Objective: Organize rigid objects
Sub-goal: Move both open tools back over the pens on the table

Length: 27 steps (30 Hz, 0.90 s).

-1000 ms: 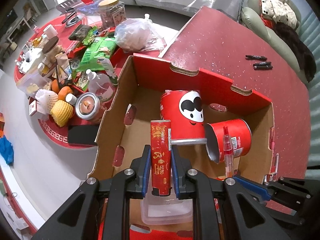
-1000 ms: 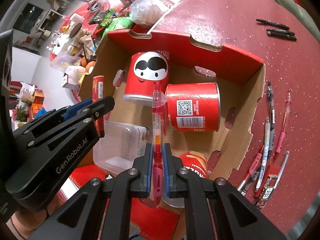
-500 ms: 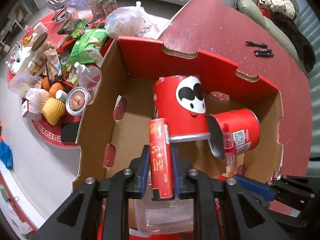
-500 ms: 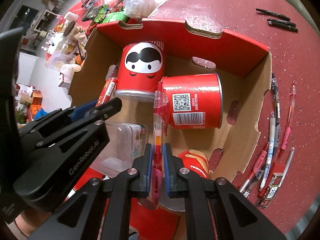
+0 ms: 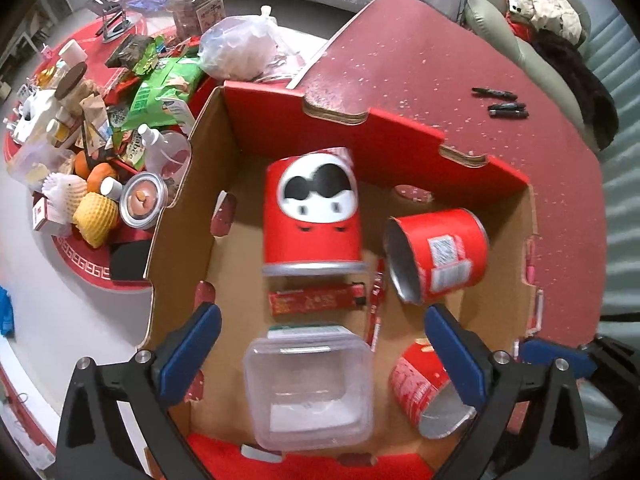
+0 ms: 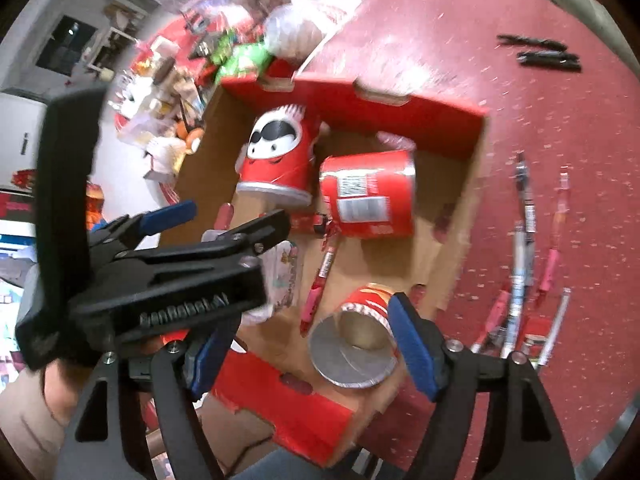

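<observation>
Both tools hang over the cardboard box [image 5: 180, 208] on the red table [image 5: 460, 92], jaws apart w/ nothing between them. Left gripper [image 5: 320, 344] and right gripper [image 6: 308, 344] have just been opening: the slim red box [image 5: 316, 302], clamped upright a sec ago, now lies flat inside by the mascot can [image 5: 312, 216]; the red pen [image 6: 318, 284] lies on the box floor too. Approx. half done, by the look: several pens [image 6: 520, 240] remain on the table outside.

Red cans [image 5: 312, 216] in a brown-and-red box [image 5: 400, 136]; blue-padded fingers [image 5: 188, 348].
</observation>
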Each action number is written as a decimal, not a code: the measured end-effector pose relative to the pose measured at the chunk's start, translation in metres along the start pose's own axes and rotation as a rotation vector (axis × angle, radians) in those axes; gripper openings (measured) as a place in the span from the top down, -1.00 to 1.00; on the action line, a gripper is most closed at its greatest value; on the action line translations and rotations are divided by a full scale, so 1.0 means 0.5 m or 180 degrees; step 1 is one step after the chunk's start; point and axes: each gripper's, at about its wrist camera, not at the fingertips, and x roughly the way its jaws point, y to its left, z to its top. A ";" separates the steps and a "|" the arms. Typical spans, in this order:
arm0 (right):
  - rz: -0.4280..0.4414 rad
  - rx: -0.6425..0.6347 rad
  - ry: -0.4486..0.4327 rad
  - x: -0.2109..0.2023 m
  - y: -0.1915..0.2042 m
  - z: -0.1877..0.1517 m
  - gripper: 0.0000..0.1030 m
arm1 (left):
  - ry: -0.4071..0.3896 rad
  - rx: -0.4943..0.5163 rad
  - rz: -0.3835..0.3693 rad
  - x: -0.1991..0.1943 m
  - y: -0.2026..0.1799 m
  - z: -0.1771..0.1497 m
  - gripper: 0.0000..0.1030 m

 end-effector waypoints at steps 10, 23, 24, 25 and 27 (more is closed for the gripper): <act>-0.0542 0.1280 0.0087 -0.043 -0.323 -0.176 -0.64 | 0.0131 0.0018 -0.0320 -0.031 -0.085 -0.050 -0.98; -0.0801 0.0629 0.0219 0.074 -0.281 -0.131 -0.56 | 0.0327 0.0414 -0.0326 -0.045 -0.210 -0.111 -0.98; -0.0892 0.0570 0.0275 0.084 -0.279 -0.127 -0.55 | 0.0330 0.0428 -0.0324 -0.048 -0.216 -0.113 -0.98; -0.1073 0.0516 0.0317 0.091 -0.283 -0.126 -0.55 | 0.0332 0.0436 -0.0324 -0.049 -0.218 -0.114 -0.98; -0.1352 0.0587 0.0334 0.087 -0.316 -0.136 -0.54 | 0.0336 0.0470 -0.0327 -0.051 -0.231 -0.117 -0.98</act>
